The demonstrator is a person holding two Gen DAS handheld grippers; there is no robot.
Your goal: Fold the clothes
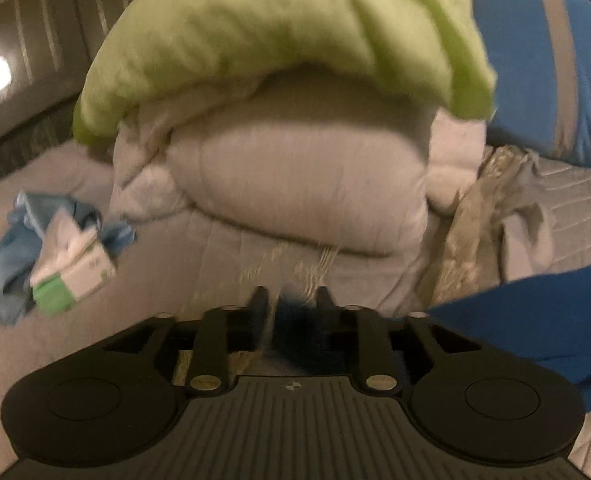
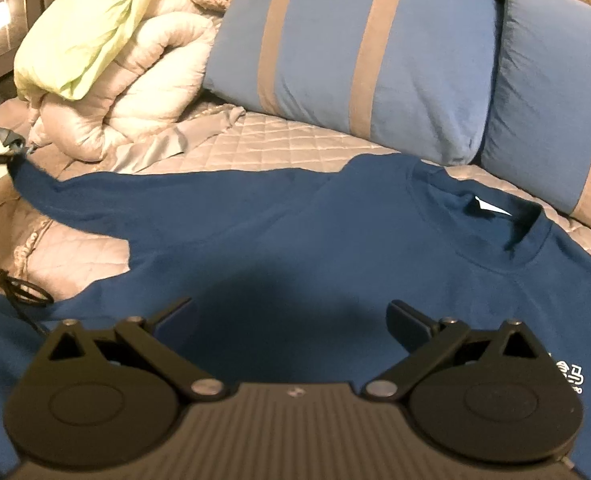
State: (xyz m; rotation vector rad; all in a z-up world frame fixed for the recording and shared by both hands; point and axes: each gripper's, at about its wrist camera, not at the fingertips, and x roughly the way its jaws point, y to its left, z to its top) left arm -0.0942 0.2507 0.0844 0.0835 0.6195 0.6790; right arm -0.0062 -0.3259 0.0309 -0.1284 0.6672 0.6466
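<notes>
Blue cotton fills most of the right wrist view: a blue sweatshirt (image 2: 295, 224) lies spread flat on a quilted bed (image 2: 279, 146), collar toward 2 o'clock, one sleeve stretched out toward 9 o'clock. The right claw (image 2: 291, 320) hovers over the sweatshirt's body with its jaws spread wide and nothing between them. Behind the collar, at 12 to 3 o'clock, lean two blue pillows with grey stripes (image 2: 375, 68). At 10 o'clock a rolled white duvet (image 2: 135, 92) sits under a lime-green sheet (image 2: 91, 28).

In the blurred left wrist view, the left claw (image 1: 291, 300) is low over the bed, jaws partly apart. Dark blue fabric, probably the sleeve's end, lies between them; whether the pads press it I cannot tell. A crumpled light-blue cloth (image 1: 11, 256) lies at 9 o'clock.
</notes>
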